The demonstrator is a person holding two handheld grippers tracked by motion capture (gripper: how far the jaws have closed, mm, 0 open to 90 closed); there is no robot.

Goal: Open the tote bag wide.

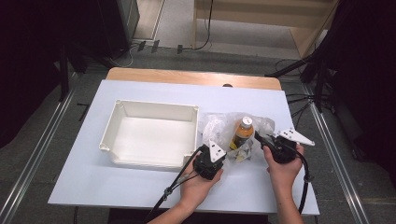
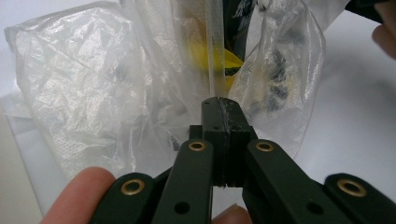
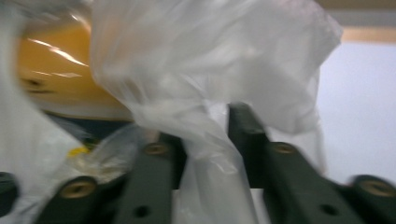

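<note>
- The bag (image 1: 219, 128), clear plastic, lies on the white table (image 1: 140, 186) right of the bin (image 1: 149, 135), with a bottle (image 1: 242, 133) of orange drink and some small packets inside.
- Left gripper (image 2: 222, 109) sits at the bag's near left edge; its fingers are pressed fully together and pinch a thin fold of the film.
- Right gripper (image 3: 210, 135) is at the bag's right side. Its fingers stand partly apart with a bunched wad of plastic between them; the blur leaves it unclear whether they press on it.
- Step in hand, as I judge it: taking hold of the bag on both sides, either to open its mouth or to lift it.
- Next move calls for the right fingers to firm up on the plastic, then both hands to pull apart or rise evenly, so the thin film does not tear or slip.
- The bottle is heavy against the film and could tip or slide out.
- The bin is open and empty, just left of the bag; its near right corner is close to the left hand (image 1: 198, 186).
</note>
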